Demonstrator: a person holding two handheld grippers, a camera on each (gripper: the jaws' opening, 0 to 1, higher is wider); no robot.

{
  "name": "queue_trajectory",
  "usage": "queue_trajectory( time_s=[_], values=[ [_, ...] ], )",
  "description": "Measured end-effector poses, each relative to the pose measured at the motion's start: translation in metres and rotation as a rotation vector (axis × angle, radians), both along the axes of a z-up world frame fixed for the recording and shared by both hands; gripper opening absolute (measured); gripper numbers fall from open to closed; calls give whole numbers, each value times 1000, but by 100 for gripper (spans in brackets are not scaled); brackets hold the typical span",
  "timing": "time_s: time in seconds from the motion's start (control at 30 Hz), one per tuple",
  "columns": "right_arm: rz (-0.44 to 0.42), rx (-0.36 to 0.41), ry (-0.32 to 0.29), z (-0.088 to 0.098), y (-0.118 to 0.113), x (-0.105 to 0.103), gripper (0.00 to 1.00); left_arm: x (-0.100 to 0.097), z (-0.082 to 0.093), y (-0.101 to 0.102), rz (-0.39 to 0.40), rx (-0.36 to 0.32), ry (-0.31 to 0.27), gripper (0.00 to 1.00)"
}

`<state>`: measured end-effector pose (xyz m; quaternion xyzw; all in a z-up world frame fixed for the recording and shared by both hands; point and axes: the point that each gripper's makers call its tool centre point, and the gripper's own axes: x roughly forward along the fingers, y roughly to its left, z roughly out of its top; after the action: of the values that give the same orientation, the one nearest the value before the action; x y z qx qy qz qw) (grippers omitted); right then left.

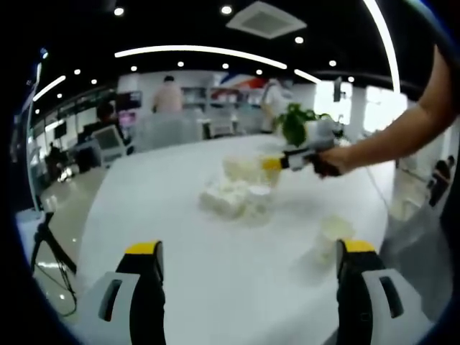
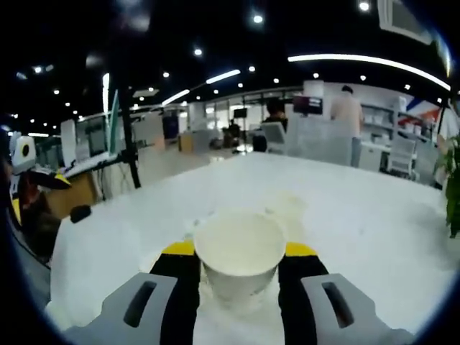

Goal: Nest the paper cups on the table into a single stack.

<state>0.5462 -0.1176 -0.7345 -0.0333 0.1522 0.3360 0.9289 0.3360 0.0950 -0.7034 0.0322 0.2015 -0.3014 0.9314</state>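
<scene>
Two grippers work over a white table (image 1: pixel 180 237) in an open-plan office. Seen from the left gripper view, the left gripper (image 1: pixel 248 269) hovers with jaws spread wide and nothing between them, a lone paper cup (image 1: pixel 335 231) just beyond its right jaw. Farther off, a cluster of paper cups (image 1: pixel 231 198) sits mid-table, where the right gripper (image 1: pixel 272 164), held in a person's hand (image 1: pixel 332 159), reaches in. Seen from the right gripper view, the right gripper pinches an upright paper cup (image 2: pixel 239 251) between its jaws.
</scene>
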Motion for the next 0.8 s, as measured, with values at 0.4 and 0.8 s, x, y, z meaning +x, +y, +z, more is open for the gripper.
queue_trajectory(
  time_s=[0.4,0.8],
  values=[
    [-6,25,-28,27,-1,11,40,4,-1,1,1,-1,4,99],
    [10,33,-49,44,0,11,40,3,2,-1,-5,10,-10,99]
  ],
)
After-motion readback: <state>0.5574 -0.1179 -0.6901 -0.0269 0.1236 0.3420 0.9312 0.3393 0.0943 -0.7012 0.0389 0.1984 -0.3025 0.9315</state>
